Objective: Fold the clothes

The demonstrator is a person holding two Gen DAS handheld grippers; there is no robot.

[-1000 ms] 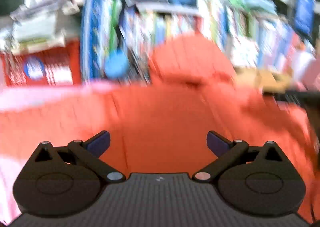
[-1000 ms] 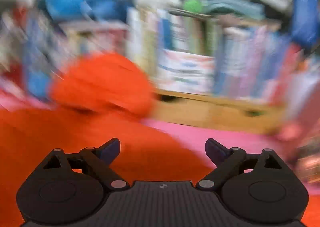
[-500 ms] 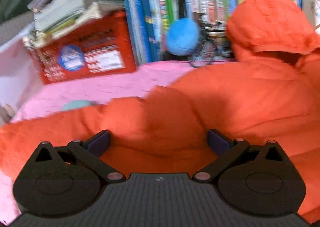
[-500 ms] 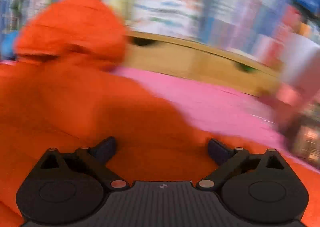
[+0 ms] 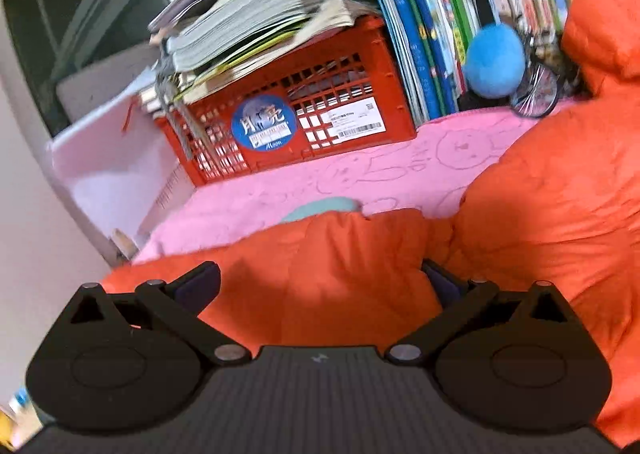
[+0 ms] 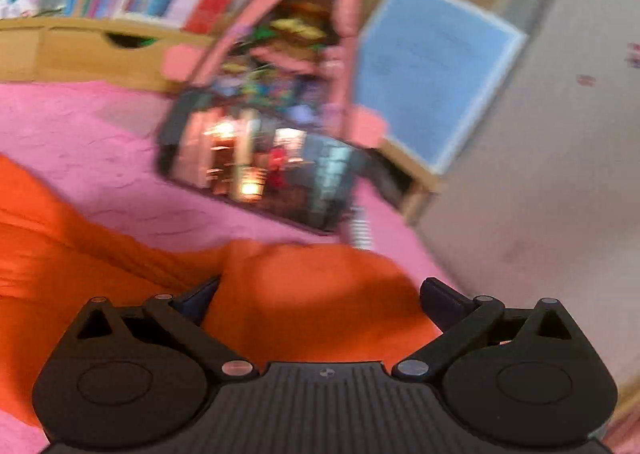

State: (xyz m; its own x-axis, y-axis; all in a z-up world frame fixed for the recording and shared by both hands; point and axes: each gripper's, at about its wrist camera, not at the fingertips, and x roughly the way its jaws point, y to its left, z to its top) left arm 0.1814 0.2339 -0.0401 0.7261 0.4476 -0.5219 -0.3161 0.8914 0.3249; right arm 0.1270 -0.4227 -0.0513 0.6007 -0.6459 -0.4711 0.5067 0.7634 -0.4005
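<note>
An orange puffer jacket (image 5: 560, 213) is lying spread across the pink blanket (image 5: 360, 177), and everything else in the room is sitting around that jacket. Its hood (image 5: 604, 17) is standing up at the far end against a row of upright books (image 5: 420, 25).

The left gripper (image 5: 320, 282) is hovering low over the jacket's left sleeve (image 5: 312, 266), its jaws spread wide, one finger on either side of the padded fold; whether the pads are touching the cloth I cannot tell. Beyond that sleeve a red plastic crate (image 5: 304, 101) is sitting on the blanket, carrying a round blue sticker (image 5: 264, 122) with Chinese characters and the word "Moon", and beside it a white barcode label (image 5: 352, 119) too small to read. A pile of magazines (image 5: 248, 25) is resting on top of the crate. A blue plush ball (image 5: 496, 59) is hanging beside the hood, near a small wire bicycle model (image 5: 536, 89).

The right gripper (image 6: 318, 296) is also standing open, its fingers straddling the jacket's right sleeve (image 6: 316, 294). Past that sleeve a dark miniature room box (image 6: 264, 169) is lying blurred on the blanket, with a wooden drawer unit (image 6: 80, 49) and a blue board (image 6: 432, 69) behind it.
</note>
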